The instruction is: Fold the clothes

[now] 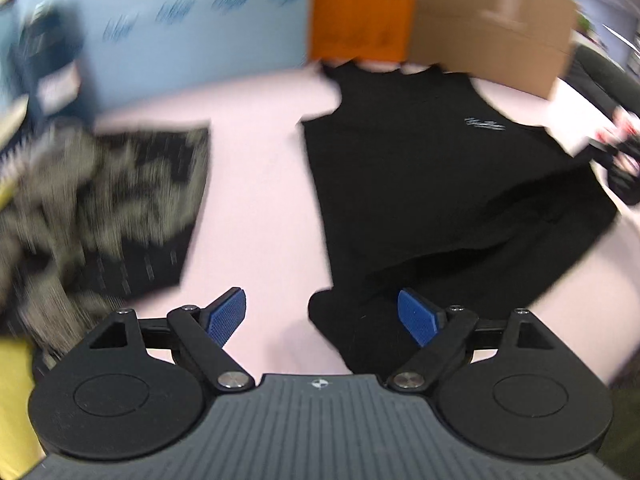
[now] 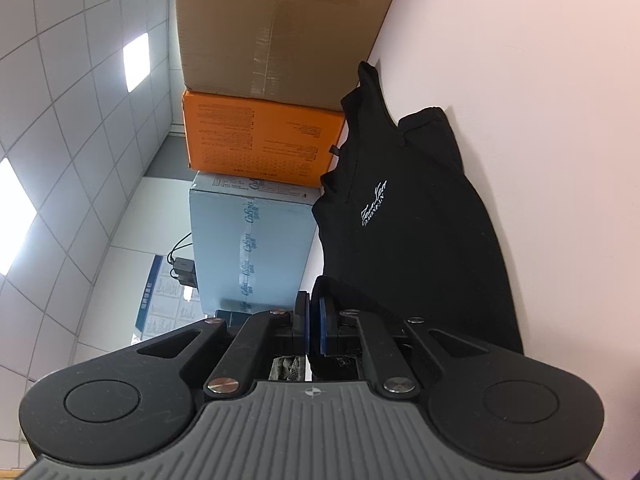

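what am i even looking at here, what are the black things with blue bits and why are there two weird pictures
Each picture comes from a fisheye camera fixed on a handheld gripper, looking out along its two jaws. A person holds one gripper in each hand to fold clothes; there is no robot arm.

The left view looks down on a pale pink table. The left gripper has its blue-padded jaws apart with nothing clamped. A black shirt with a small white logo lies spread ahead of it, and a blurred patterned garment lies to the left.

The right view is turned sideways. The right gripper has its jaws shut on an edge of that same black shirt. Stacked cardboard boxes stand behind the table.
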The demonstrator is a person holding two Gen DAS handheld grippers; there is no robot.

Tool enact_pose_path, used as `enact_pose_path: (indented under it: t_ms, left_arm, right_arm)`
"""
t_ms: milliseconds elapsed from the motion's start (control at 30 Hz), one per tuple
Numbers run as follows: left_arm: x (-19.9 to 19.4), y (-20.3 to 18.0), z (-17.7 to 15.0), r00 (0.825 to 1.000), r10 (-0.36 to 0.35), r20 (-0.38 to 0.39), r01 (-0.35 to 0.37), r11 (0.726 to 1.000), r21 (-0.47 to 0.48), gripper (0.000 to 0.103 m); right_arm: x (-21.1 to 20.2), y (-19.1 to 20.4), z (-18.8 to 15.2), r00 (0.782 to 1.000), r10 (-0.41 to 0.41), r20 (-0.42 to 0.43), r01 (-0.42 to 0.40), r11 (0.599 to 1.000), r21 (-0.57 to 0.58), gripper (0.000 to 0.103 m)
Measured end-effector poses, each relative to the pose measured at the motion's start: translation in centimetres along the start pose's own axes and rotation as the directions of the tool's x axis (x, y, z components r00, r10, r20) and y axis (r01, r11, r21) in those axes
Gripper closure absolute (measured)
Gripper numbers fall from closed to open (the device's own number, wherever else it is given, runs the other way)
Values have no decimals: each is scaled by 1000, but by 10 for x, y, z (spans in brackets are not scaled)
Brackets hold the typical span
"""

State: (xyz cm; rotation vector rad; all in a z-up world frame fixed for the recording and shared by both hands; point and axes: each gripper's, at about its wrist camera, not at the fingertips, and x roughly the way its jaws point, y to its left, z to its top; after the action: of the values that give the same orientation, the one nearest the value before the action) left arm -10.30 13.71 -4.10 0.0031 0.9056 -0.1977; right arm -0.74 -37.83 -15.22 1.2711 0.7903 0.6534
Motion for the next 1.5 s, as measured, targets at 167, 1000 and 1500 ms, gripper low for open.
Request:
enact_pose_path:
  t_ms: [167, 1000, 1500]
  left_arm:
    - [10, 3, -7, 1000, -24, 9, 25, 994, -103, 98]
    - [70, 38, 104, 979, 149, 138, -145, 989, -39, 30]
    - [63, 1, 49, 994, -104, 25, 100, 985, 140, 94]
  right_arm:
    - [-11, -2, -6, 1000, -19, 24, 18, 1000, 14, 98]
    - [-47, 40, 17, 863, -349, 366, 412, 905, -107, 41]
    - [-7, 59, -61, 742, -615, 267, 666, 629, -402, 94]
